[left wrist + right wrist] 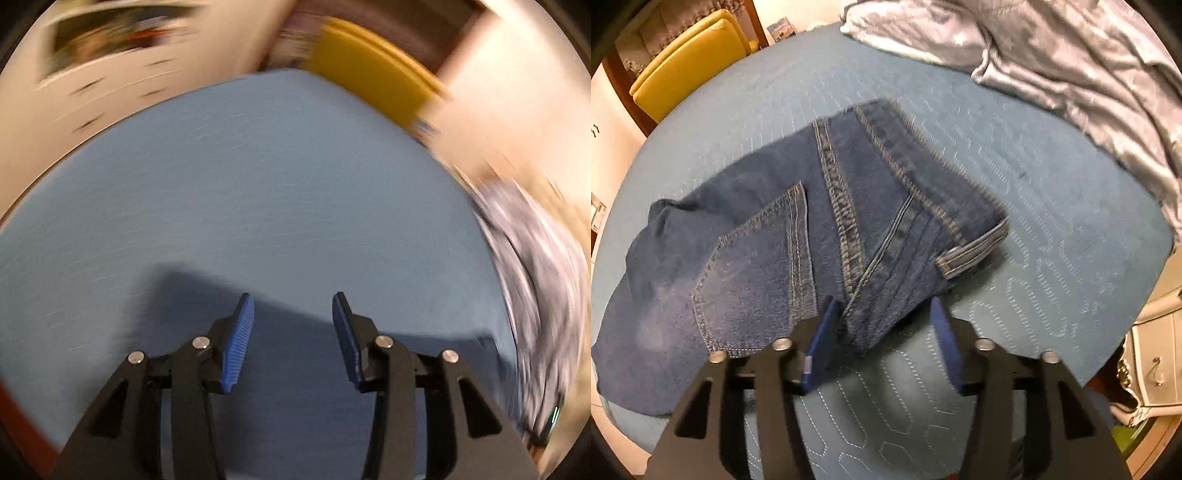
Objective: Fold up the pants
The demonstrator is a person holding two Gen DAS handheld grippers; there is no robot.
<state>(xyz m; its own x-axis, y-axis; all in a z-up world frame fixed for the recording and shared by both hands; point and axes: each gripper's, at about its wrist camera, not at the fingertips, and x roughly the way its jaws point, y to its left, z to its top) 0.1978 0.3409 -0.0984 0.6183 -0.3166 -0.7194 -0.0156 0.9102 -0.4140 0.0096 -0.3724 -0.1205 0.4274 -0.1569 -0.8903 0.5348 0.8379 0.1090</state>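
Blue quilted bedspread (pixel 1052 206) carries the jeans (pixel 798 229), already folded compact. Right gripper (pixel 882 343) gapes around a fold edge; left gripper (pixel 293 343) hangs wide, empty. Next: pinch that edge.

My left gripper (pixel 293 306) hangs with its blue pads (pixel 239 343) spread wide, nothing between them, over the blue bedcover (pixel 258 192), its shadow falling on the cover just beyond the fingertips. Past the bed's far edge stands a yellow chair (pixel 373 70). At the cover's right edge lies blurred grey-white bedding (pixel 535 273).
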